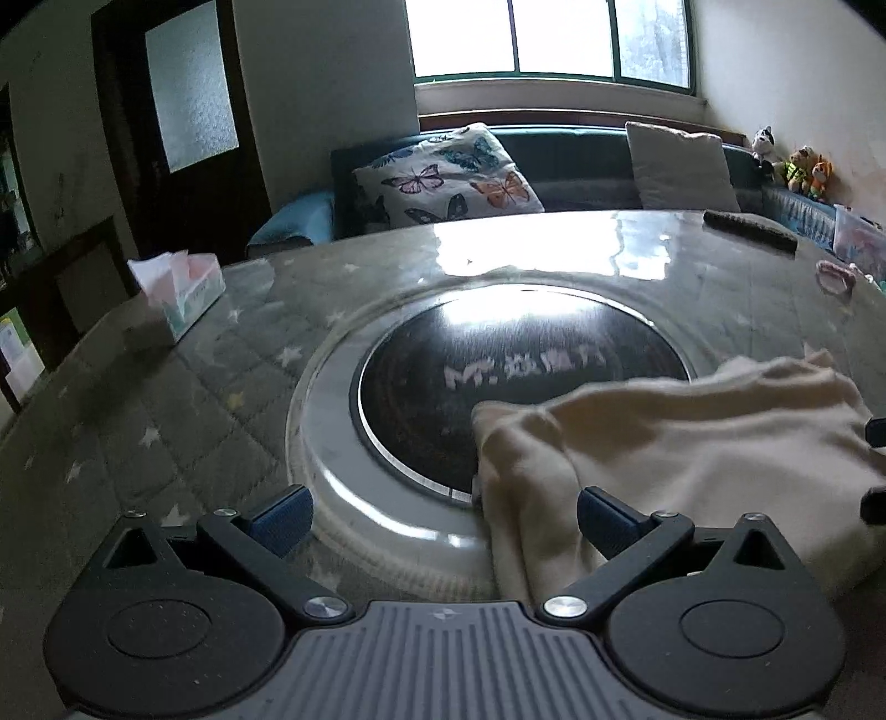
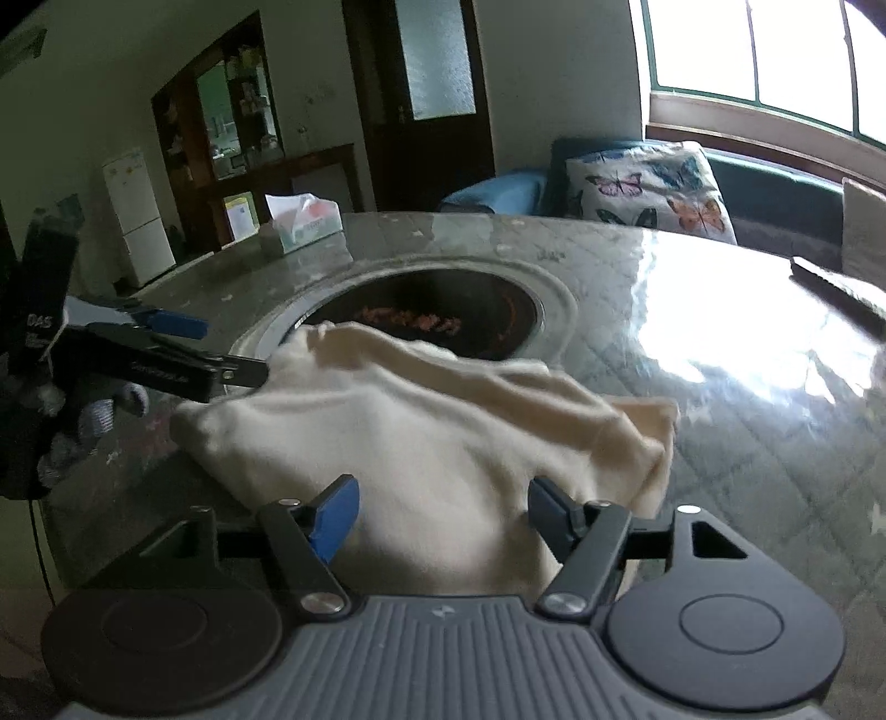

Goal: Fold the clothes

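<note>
Daylight from a window (image 1: 548, 39) at the top of the frame falls on a round worktop (image 1: 166, 399) covered in quilted, star-printed cloth under a glossy sheet. We note a dark circular hotplate (image 1: 498, 376) set in a pale ring at its centre. A cream garment (image 2: 432, 443) lies crumpled across the near side of the hotplate, at lower right in the left wrist view and centre frame in the right wrist view. The left gripper (image 1: 443, 515) has its jaws wide, one finger over the garment's edge, gripping nothing. The right gripper (image 2: 440, 515) likewise stands with jaws wide above the cloth, nothing between them. We record a tissue box (image 1: 183, 293) at mid left, a butterfly cushion (image 1: 448, 177) on a sofa (image 1: 576, 155) behind, and a remote control (image 1: 750, 230) at upper right.
</note>
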The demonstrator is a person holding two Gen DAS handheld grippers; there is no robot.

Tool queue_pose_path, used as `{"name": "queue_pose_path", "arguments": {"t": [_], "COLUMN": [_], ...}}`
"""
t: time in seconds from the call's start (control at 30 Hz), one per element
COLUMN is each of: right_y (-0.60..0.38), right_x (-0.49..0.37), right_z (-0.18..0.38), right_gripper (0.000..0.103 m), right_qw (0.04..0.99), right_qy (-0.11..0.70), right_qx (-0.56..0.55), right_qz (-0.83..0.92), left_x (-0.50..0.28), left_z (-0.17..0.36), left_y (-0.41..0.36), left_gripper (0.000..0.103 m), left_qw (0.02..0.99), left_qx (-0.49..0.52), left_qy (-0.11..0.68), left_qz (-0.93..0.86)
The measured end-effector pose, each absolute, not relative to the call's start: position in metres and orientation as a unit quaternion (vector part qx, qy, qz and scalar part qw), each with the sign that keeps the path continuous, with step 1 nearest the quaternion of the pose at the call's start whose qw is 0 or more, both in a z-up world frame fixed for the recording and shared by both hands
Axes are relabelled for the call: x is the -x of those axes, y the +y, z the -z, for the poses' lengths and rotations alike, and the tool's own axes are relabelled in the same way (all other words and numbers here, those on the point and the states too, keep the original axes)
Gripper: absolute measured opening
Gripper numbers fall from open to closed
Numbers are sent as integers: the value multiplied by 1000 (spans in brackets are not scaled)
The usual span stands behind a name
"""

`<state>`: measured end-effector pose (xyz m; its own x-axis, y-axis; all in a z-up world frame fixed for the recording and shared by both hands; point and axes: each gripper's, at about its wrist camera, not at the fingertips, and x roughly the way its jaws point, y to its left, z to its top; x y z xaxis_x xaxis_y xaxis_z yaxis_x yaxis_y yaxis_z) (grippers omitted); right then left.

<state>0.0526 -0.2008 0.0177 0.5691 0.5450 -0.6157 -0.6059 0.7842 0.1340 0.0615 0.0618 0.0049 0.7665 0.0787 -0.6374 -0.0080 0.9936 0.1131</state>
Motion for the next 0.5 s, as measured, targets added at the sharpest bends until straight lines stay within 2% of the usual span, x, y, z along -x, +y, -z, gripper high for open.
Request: {"name": "queue_pose_path", "arguments": {"t": [0.2,0.5], "right_y": [-192,-175], "right_x": [-66,-92], "right_z": [-9,-20], "right_gripper": [70,70], "right_qw": [875,873], "right_qy": [352,336], "right_qx": [46,62], "right_qz": [-330,-348], "left_x": [-83,-98], "left_z": [7,-13], "left_y": [68,43], "left_gripper": [103,103], "left_qw": [929,937], "left_qx": [-61,-76], "left_qy": [362,340], "left_qz": [-43,6]}}
